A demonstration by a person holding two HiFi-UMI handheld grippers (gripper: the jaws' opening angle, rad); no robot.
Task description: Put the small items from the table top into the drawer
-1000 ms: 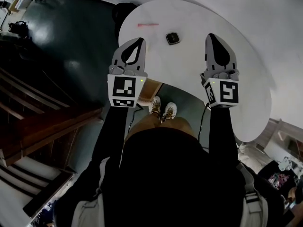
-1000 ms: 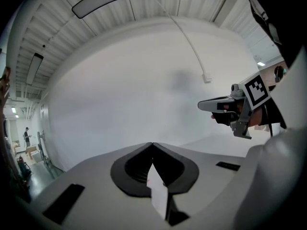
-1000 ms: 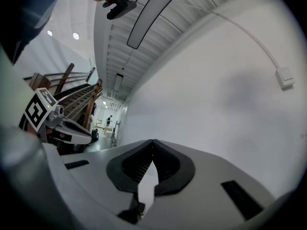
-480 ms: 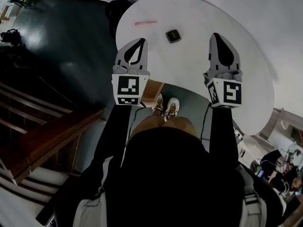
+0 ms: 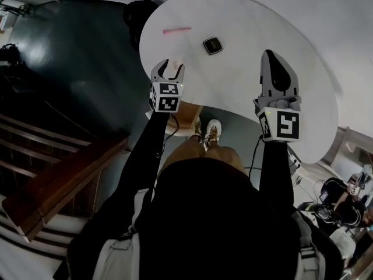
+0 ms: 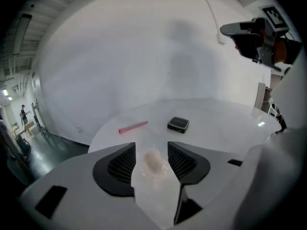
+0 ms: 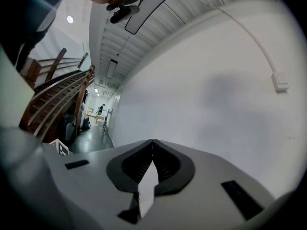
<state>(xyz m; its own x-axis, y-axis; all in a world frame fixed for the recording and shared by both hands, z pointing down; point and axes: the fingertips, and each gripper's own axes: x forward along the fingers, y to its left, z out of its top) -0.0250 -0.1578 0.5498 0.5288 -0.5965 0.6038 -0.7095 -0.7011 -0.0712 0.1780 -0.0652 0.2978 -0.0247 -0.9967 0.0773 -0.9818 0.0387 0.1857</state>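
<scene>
Pick step starting. My left gripper hovering near side of black box, fingers just opening, empty; right gripper clenched, empty. Next probably calling for reaching to box, pinching.

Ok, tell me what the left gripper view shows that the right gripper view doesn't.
Only the left: the white table, a pink stick, a small black box, and the left tongs, which have just been opening, with nothing between them. Only the right: a wooden stair railing and the right tongs, shut. Both: the white wall.
</scene>
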